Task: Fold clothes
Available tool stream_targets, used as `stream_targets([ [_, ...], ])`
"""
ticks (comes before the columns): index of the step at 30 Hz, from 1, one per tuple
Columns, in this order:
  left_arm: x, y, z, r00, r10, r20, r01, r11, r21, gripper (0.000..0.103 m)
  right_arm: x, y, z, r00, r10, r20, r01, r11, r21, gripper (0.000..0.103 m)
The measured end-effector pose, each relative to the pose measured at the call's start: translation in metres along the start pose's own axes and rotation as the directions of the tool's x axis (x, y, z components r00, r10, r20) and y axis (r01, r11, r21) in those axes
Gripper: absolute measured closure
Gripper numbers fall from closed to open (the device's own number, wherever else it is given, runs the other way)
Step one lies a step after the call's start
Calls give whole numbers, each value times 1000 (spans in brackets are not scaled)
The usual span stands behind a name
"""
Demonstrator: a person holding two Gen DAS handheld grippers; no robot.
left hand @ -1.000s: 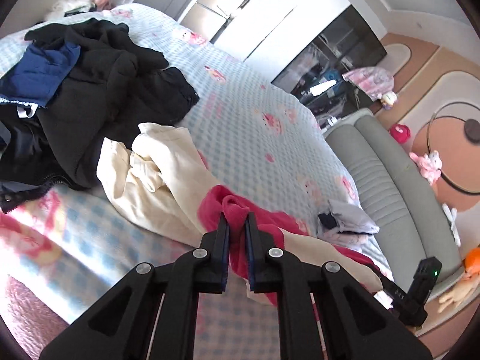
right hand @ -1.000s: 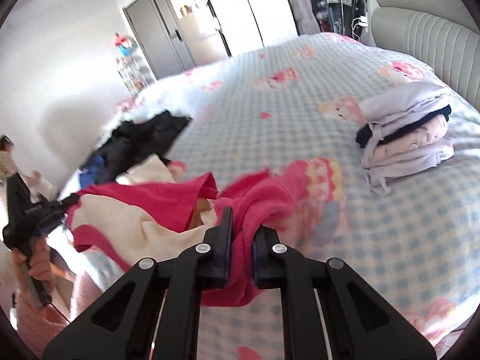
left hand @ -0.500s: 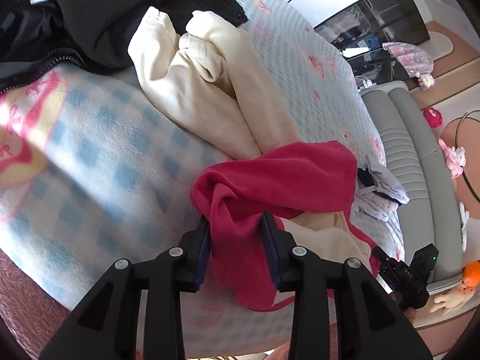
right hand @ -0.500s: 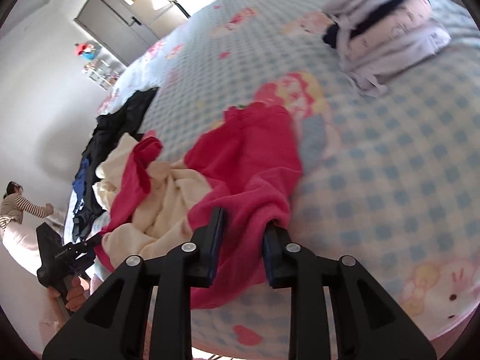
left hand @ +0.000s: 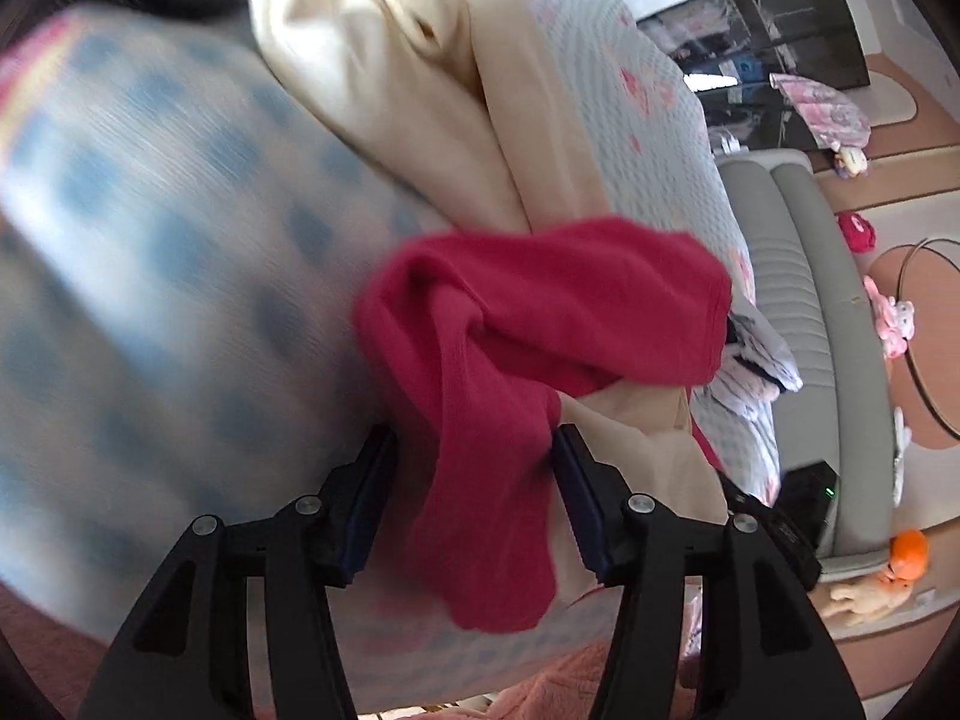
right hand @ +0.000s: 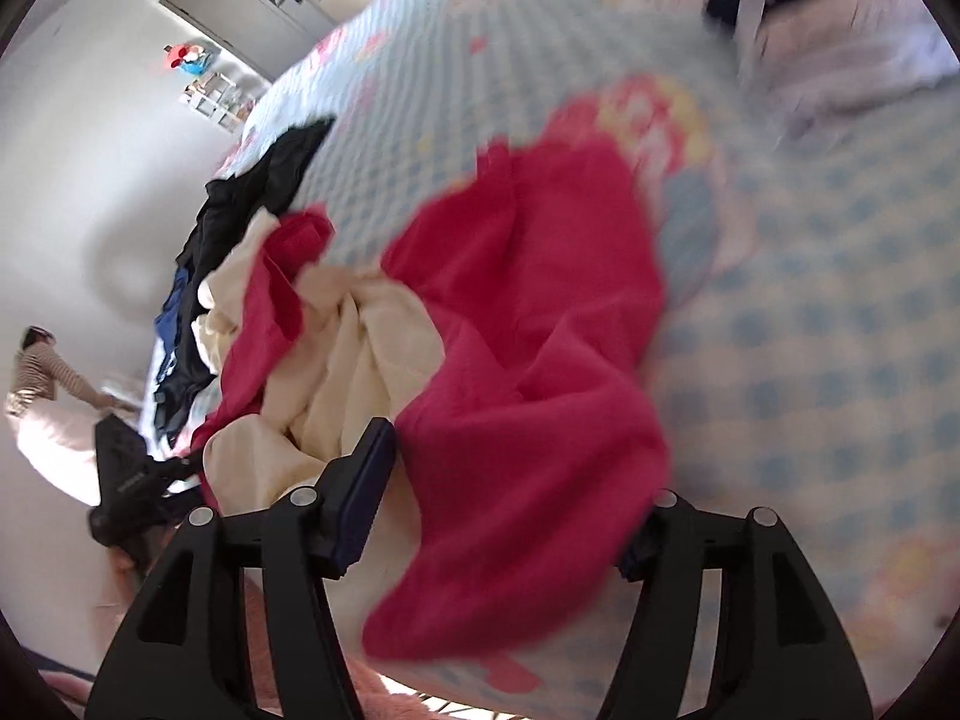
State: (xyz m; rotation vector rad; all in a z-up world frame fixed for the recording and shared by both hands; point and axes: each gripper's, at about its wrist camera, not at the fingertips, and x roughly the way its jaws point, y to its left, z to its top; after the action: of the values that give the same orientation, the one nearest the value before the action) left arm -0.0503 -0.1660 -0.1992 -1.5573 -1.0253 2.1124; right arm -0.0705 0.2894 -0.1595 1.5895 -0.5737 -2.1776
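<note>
- Plainly, the one thing that counts is how the red garment (left hand: 540,324) lies to the two tools: it stretches sideways along the near edge of the bed (left hand: 150,240), one end hanging between the fingers of the left tool (left hand: 474,468), the other between the fingers of the right tool (right hand: 510,516).
- The left tool stands with its jaws well apart; a twisted tail of red cloth dangles through the gap without either pad (left hand: 366,498) pinching it.
- The right tool is spread just as wide, and a broad flap of red droops over the bed edge between its jaws and covers its right pad.
- So each hand is nearest its own end, and the long axis of the garment runs left to right between them.
- The red garment looks soft and thin, bunched and rumpled, not flat; it is tangled over a cream garment (right hand: 354,372) that lies under and through its middle.
- Farther off to the left sits a heap of dark clothes (right hand: 252,228); at the far right lies a folded stack (right hand: 840,54), blurred in the right view.
- My guess: with both tools slack, the cloth has either just been let go or is about to be seized; I cannot tell which.
- Either way, the cream piece caught up in it would likely drag along.
</note>
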Motion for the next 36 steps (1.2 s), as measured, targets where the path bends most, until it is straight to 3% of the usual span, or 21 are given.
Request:
stream_targets([
  [1,8,-3,1,1000,13,-13,-13,1000,2,52,9,-3,1,1000,10,-23,-9,1000,15,45],
  [2,12,-9,2,1000,20,-15,-20,1000,16,71,18,-5,3,999,12,-41,-11,1000,29,54],
  [3,13,-17,4,1000,18,-17,-17,999,39,79,26,-7,5,998,14,-59,-12,999,42,75],
  [4,11,-28,6,1000,29,-6,-28,997,67,80,28,-4,9,998,9,-55,-7,999,40,85],
  [8,-14,-83,34,998,-12,60,1,984,179,87,-10,28,36,997,-24,71,27,999,-37,94],
  [10,-30,-120,62,994,-40,98,17,974,226,89,-43,50,64,988,-32,152,45,995,-85,95],
  [12,-67,-178,98,979,-94,183,33,950,312,90,-86,83,99,969,-17,246,51,990,-132,95],
  [14,-128,-241,127,933,-203,297,70,912,405,90,-145,123,130,924,27,381,49,981,-189,95],
  [16,-180,-269,120,886,-276,372,84,886,457,90,-220,166,142,834,111,541,39,965,-258,95],
  [18,-231,-296,113,829,-348,437,92,857,508,90,-281,194,140,749,186,635,21,952,-304,95],
  [19,-257,-309,110,797,-383,466,93,841,533,90,-297,202,135,726,210,655,14,948,-319,95],
  [21,-309,-336,103,725,-454,518,91,808,582,90,-313,207,121,707,237,666,2,941,-338,94],
  [22,-308,-331,93,726,-441,527,70,811,581,90,-321,210,115,697,251,671,-4,938,-347,94],
  [23,-300,-320,81,738,-410,536,35,816,577,90,-322,210,107,696,255,671,-4,936,-351,94],
  [25,-272,-290,66,785,-329,524,-9,840,542,90,-303,198,90,721,228,655,5,942,-335,93],
  [26,-247,-267,62,823,-286,490,-7,859,513,90,-287,188,81,743,204,638,9,950,-314,93],
  [28,-192,-215,56,896,-199,396,12,904,427,90,-238,154,61,808,135,574,6,972,-237,93],
  [30,-135,-159,51,953,-127,274,37,950,310,90,-195,110,43,864,77,498,-3,989,-148,92],
  [32,-82,-110,38,984,-68,165,35,980,196,90,-151,69,24,918,20,397,-7,999,-34,92],
  [34,-50,-80,24,996,-14,86,1,989,146,90,-105,26,3,960,-28,279,4,996,86,89],
  [36,-33,-66,9,999,11,46,-17,991,136,90,-77,-6,-13,978,-57,202,24,987,161,89],
])
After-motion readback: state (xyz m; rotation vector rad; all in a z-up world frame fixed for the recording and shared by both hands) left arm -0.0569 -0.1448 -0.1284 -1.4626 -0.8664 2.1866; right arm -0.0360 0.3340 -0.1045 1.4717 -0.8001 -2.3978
